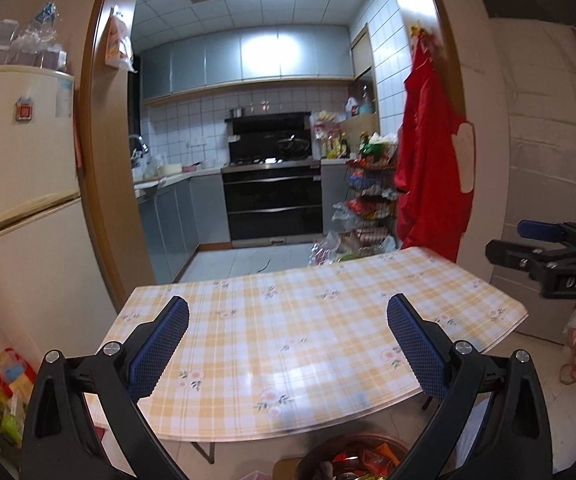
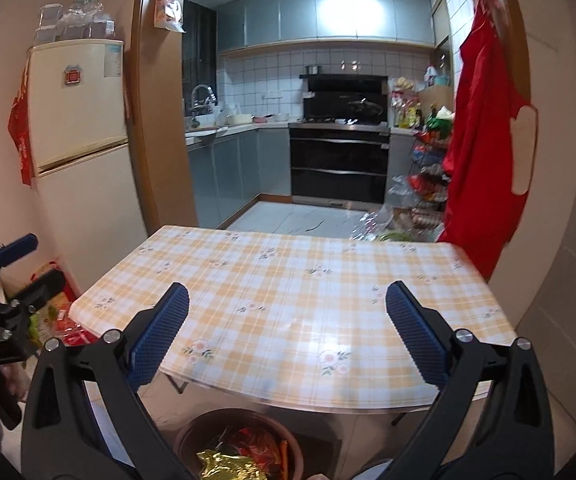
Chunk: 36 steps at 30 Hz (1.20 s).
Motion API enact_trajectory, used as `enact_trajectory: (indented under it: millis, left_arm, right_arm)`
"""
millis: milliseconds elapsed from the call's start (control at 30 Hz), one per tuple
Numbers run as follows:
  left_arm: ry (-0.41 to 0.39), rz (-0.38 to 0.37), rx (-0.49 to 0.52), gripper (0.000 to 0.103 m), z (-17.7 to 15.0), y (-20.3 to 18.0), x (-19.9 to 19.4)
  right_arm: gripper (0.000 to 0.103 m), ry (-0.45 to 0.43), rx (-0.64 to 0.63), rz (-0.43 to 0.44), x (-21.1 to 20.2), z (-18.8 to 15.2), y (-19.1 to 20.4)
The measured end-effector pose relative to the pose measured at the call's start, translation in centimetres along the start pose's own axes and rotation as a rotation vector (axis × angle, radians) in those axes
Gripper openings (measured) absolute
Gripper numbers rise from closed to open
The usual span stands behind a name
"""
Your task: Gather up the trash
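The trash bin [image 2: 239, 446], a round brown tub stuffed with red, orange and gold wrappers [image 2: 227, 464], sits on the floor just under the near edge of the table [image 2: 288, 312], right below your grippers. Your left gripper [image 1: 288, 344] and right gripper [image 2: 287, 342] both hang spread wide with nothing between the blue pads, above the near edge. The yellow-checked tabletop lies bare, a fridge [image 2: 75, 120] standing left and the kitchen doorway beyond.
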<state>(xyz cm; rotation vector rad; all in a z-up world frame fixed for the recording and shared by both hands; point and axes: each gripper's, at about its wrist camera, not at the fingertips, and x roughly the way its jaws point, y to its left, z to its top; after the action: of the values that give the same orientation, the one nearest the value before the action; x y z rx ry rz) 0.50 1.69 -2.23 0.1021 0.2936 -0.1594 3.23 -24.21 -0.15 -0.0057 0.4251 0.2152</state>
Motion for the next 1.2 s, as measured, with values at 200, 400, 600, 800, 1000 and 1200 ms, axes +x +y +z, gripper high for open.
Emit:
enact_trajectory:
  millis: [200,400,600,800,1000,1200]
  left_arm:
    - [-0.026,-0.031,0.008,0.097,1.2,-0.8,-1.0]
    - [-0.051,-0.021,0.050,0.097,1.5,-1.8,-1.7]
    - [-0.050,-0.023,0.046,0.097,1.6,-1.8,-1.8]
    - [-0.036,-0.016,0.052,0.097,1.5,-1.7,-1.5]
    - [-0.028,-0.002,0.059,0.097,1.5,-1.8,-1.1]
    - [-0.022,0.011,0.060,0.097,1.1,-1.7,-1.0]
  right_arm:
    - [0.097,-0.019,0.003,-0.019,-1.2,0.4,0.0]
    - [0.097,-0.025,-0.003,-0.020,-1.8,0.4,-0.1]
    - [0.097,-0.014,0.003,-0.023,-1.8,0.4,-0.3]
    - [0.097,-0.007,0.005,-0.034,-1.7,0.4,-0.1]
    - [0.097,0.001,0.004,-0.043,-1.5,0.3,-0.1]
    - [0.097,0.008,0.001,-0.054,-1.2,0.3,-0.3]
